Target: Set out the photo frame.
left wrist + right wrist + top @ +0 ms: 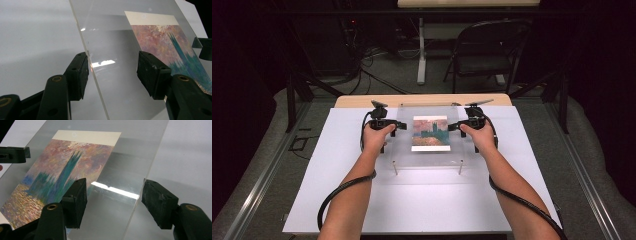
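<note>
**High view: clear sheet straddled at both edges, not yet gripped**

High view shows the clear, square acrylic sheet (430, 134) near the middle of the white bench (422, 200), standing on slim metal pegs above a colourful painted print with a cream top margin (430, 133). Left tongs (385, 125) sit at the sheet's left edge and right tongs (466, 124) at its right edge.

In the left gripper view the sheet's edge (86, 53) runs between the two black jaws, which stand wide with a plain gap on one side; the right gripper view shows the same, the edge (147, 178) passing between spread jaws. Neither pair seems to press yet.

My reading: the approach is done; closing on the sheet and moving it remain.

No brand, label or readable writing shows on the print, sheet or bench.
</note>
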Tool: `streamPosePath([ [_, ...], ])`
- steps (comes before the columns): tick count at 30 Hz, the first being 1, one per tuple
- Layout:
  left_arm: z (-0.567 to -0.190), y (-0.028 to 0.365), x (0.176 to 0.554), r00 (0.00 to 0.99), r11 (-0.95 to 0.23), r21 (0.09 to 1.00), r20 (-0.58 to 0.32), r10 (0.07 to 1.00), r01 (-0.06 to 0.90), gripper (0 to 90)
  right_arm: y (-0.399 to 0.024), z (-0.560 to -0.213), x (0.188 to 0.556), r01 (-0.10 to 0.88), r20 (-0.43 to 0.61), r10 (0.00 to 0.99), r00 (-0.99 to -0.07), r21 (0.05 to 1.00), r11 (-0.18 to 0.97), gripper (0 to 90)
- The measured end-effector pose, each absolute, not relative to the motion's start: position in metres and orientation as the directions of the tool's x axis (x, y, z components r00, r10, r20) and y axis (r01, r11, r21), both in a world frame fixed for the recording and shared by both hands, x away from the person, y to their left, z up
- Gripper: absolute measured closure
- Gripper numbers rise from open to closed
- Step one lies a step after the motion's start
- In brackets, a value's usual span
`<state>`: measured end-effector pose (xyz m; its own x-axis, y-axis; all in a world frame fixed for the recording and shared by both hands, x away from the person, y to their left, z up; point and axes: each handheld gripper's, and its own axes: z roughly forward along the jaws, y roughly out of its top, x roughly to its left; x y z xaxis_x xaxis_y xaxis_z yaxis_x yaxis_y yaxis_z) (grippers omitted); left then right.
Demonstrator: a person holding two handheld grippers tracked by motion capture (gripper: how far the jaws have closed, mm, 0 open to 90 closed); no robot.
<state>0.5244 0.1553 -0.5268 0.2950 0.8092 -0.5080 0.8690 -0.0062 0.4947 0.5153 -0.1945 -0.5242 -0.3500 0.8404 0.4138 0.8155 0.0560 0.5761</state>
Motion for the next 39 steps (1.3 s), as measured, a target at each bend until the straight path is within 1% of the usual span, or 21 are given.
streamPosePath([
  [6, -0.523, 0.155, 0.523, 0.293, 0.003, 0.504, -0.508, 0.81, 0.864, 44.7, -0.194, -0.521, 0.512, 0.805, 0.402, 0.842, -0.359, 0.591, 0.061, 36.5],
  [23, -0.504, 0.156, 0.515, 0.331, -0.032, 0.532, -0.477, 0.815, 0.846, 47.3, -0.193, -0.506, 0.5, 0.764, 0.352, 0.847, -0.397, 0.638, 0.093, 36.7],
  [30, -0.497, 0.156, 0.511, 0.342, -0.04, 0.543, -0.469, 0.814, 0.839, 49.1, -0.194, -0.499, 0.494, 0.751, 0.341, 0.846, -0.409, 0.652, 0.101, 38.2],
  [39, -0.482, 0.157, 0.503, 0.372, -0.063, 0.568, -0.448, 0.813, 0.821, 51.8, -0.194, -0.486, 0.485, 0.723, 0.294, 0.848, -0.441, 0.676, 0.142, 40.3],
])
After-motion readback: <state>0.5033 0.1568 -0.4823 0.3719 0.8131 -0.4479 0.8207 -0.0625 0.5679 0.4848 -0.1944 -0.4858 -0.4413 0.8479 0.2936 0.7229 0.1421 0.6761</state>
